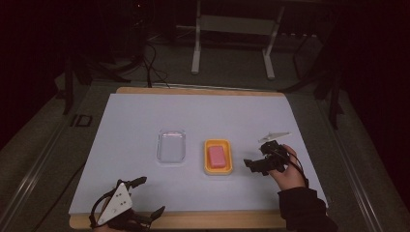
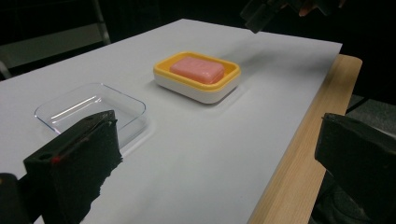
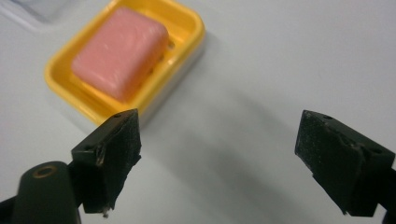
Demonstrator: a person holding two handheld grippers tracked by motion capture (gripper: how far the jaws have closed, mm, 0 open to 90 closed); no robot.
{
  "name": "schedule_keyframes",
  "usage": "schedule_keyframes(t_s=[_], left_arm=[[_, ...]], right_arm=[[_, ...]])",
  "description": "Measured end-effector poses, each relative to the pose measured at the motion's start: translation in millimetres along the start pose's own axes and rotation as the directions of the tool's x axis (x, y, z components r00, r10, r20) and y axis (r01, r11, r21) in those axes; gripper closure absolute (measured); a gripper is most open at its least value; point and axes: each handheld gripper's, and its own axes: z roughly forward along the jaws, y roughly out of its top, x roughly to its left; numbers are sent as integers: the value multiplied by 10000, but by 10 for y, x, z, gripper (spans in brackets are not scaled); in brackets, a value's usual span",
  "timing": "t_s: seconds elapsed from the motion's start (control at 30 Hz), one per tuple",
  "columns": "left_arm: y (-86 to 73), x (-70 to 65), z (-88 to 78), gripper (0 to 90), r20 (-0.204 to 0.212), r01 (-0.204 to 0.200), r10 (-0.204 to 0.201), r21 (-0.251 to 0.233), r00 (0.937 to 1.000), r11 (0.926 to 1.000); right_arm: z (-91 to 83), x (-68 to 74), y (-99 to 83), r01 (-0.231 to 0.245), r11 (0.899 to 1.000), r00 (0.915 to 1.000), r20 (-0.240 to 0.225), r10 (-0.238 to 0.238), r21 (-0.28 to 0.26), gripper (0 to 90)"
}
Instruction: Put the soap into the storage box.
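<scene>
The jaws of the right gripper (image 3: 219, 163) are held wide apart with nothing between them, just to the right of the yellow soap dish (image 1: 218, 157), in which the pink soap bar (image 1: 217, 157) lies flat; the jaws of the left gripper (image 2: 219, 168) are likewise spread and empty, near the wooden front edge (image 2: 299, 154) of the table, well apart from the dish. A clear plastic tray (image 1: 171, 146) is seen just left of the dish, on the white table cover (image 1: 145, 183). Should the bar be reached for from this side, the near jaw could be caught on the dish's raised rim, and the light dish might be pushed leftward into the tray. The bar is likely slick, so a grip taken at its rounded corners could squeeze it out sideways. A grip taken on the rim together with the bar would probably lift the dish too, and the dish could then drop and tip.
</scene>
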Motion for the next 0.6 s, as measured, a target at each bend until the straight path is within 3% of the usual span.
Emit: schedule_keyframes(t_s=[0.27, 0.43, 0.5, 0.6], left_arm=[[0, -3, 5, 6, 14, -15, 15, 20, 10000, 10000], [0, -1, 4, 5, 19, -11, 11, 16, 10000, 10000], [-1, -3, 5, 5, 30, -31, 31, 26, 10000, 10000], [-1, -2, 5, 6, 41, -60, 60, 43, 10000, 10000]], right_arm=[[-57, -91, -277, -390, 9988, 9992, -30, 389, -287, 141], [-88, -117, -391, -312, 9972, 9995, 5, 313, -676, 140], [-111, -141, -461, -625, 9945, 9980, -45, 623, -842, 140], [-107, -137, -508, -578, 9960, 9982, 89, 586, -674, 140]])
